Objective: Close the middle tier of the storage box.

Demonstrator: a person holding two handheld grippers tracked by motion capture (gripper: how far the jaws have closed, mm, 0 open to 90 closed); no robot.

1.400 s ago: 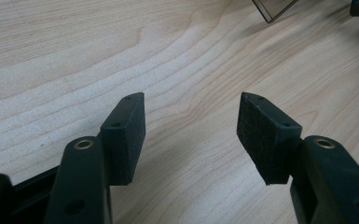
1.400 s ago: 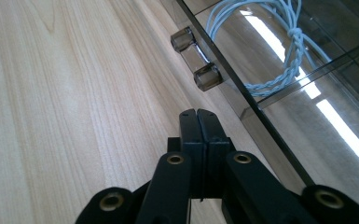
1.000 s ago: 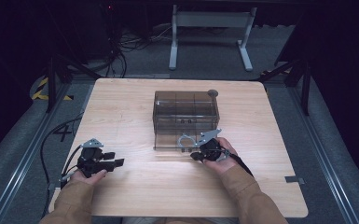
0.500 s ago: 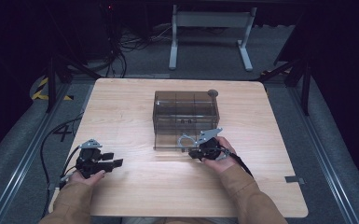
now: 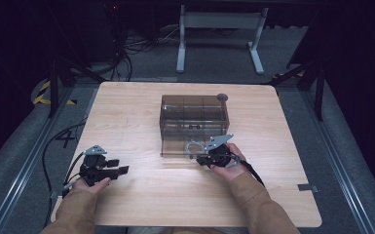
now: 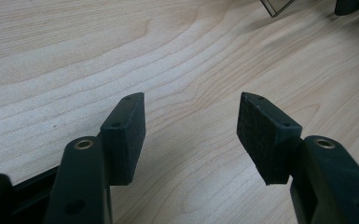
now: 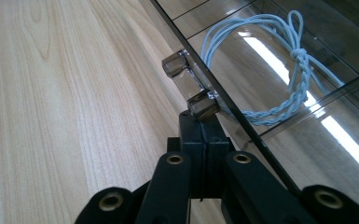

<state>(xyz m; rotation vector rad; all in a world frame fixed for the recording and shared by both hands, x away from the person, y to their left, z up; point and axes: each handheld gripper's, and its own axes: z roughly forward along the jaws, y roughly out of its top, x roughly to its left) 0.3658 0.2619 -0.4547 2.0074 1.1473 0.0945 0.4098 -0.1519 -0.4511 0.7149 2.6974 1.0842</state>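
with the right gripper [image 7: 204,122] pinched shut just under the clear handle [image 7: 189,84] on the smoky drawer box [image 5: 194,117] mid-table, where a pale blue cord [image 7: 279,70] lies, i'd pull straight and level, the wide-open left gripper [image 6: 191,135] bracing the box.

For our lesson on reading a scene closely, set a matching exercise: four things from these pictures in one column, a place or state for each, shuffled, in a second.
Things:
1. left gripper
2. right gripper
3. cord
4. box

Places or states:
A. coiled and knotted behind the clear panel
B. jaws apart over bare table
C. smoky clear plastic, mid-table
D. jaws together at the small clear handle

Pairs: 1-B, 2-D, 3-A, 4-C
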